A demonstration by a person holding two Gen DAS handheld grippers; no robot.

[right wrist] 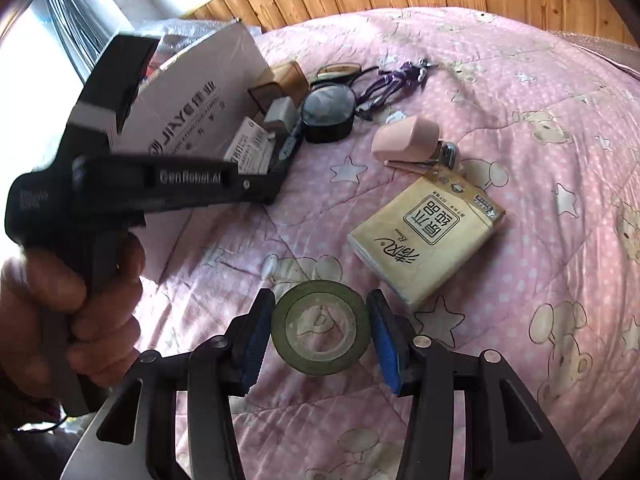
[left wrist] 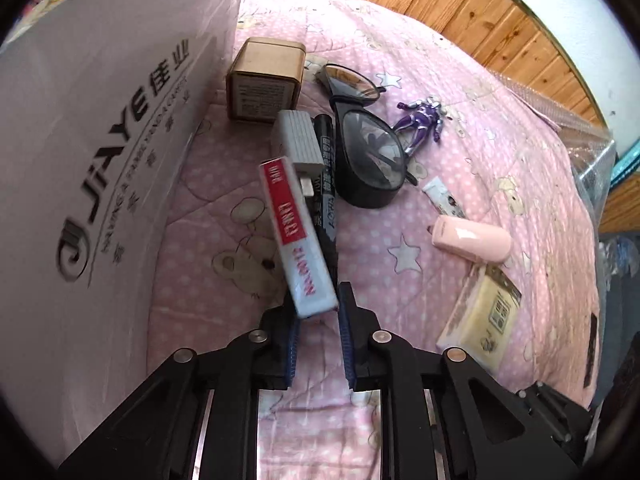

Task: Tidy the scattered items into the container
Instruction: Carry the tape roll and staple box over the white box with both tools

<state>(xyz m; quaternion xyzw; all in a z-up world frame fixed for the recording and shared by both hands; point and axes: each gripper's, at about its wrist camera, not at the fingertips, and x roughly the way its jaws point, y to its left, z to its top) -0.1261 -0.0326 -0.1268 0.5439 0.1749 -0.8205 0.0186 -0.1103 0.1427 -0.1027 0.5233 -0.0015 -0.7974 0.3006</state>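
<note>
We hold red-and-white box (left wrist: 297, 236) in left gripper (left wrist: 318, 312), jaws clenched on its near end, just beside white carton (left wrist: 100, 128). Right gripper (right wrist: 320, 328) straddles tape roll (right wrist: 320, 326) on bed (right wrist: 520, 100), jaws released. Lift box above carton rim before letting go; squeeze tape squarely.

Black tongs (right wrist: 320, 334) with blue ribbed pads (right wrist: 253, 346), silver screws, "GenRobot.AI" lettering; bare hand (right wrist: 86, 298).

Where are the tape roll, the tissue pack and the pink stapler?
tape roll (right wrist: 320, 327): right wrist view, on its clear core.
tissue pack (right wrist: 424, 240): right wrist view, on its printed top face.
pink stapler (left wrist: 474, 239): left wrist view, on its pink top cover.
</note>
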